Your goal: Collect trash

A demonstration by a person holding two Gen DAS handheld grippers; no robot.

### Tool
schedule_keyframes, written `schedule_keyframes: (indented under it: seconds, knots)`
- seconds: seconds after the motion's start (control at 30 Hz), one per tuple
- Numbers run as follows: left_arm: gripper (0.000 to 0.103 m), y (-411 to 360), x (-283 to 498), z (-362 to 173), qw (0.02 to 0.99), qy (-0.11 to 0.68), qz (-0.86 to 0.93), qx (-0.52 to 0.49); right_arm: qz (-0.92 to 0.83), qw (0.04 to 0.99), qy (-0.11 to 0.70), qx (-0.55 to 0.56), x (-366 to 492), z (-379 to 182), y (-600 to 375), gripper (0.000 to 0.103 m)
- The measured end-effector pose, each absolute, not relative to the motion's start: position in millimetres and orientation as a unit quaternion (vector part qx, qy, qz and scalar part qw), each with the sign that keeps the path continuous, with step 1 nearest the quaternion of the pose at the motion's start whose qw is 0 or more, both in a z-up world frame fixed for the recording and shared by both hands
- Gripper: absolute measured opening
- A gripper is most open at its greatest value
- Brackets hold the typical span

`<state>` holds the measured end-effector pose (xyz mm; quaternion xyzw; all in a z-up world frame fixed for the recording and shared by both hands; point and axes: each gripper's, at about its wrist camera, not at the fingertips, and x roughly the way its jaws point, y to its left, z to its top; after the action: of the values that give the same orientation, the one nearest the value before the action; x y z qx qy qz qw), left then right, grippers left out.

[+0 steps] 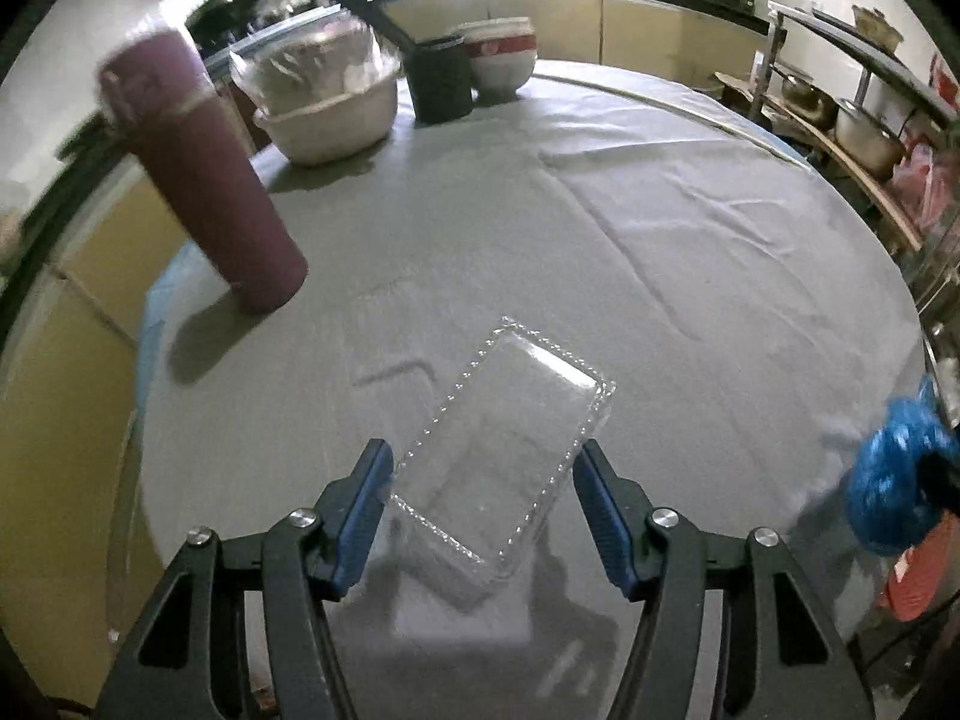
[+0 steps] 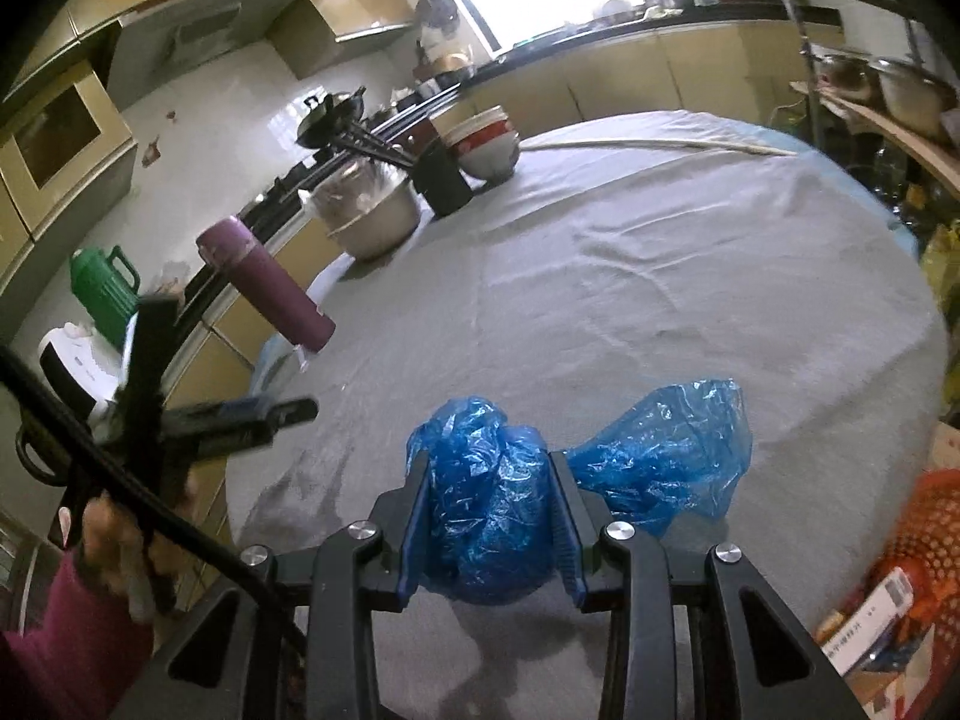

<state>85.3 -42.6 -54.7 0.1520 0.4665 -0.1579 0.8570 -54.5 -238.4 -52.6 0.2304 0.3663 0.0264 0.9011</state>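
Nearest the lens, the right tongs (image 2: pixel 491 516) are clamped on a crumpled blue plastic bag (image 2: pixel 486 510), its loose tail (image 2: pixel 666 456) spilling to the right; it seems bunched so it carries as one wad. The grey-clothed surface (image 1: pixel 690 252) fills most of both views. The left tongs (image 1: pixel 480 480) stand apart, straddling a clear plastic clamshell tray (image 1: pixel 510 450) that lies flat on the cloth, probably lined up for a squeeze across its width. A maroon flask (image 1: pixel 204 180) stands well apart at the rear left.
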Motion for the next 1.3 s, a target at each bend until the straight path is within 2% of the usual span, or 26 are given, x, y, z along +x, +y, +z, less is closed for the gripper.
schedule_keyframes:
  seconds: [0.43, 1.3]
  knots:
    - [0.064, -60.0, 2.8, -14.8, 0.894, 0.393, -0.104, 0.187, 0.025, 0.923, 0.327, 0.199, -97.8, -25.1, -226.1, 0.038]
    - [0.065, -80.4, -33.7, -3.2, 0.898, 0.376, -0.098, 0.206, 0.004, 0.936, 0.305, 0.177, -128.8, -17.1, -238.8, 0.038]
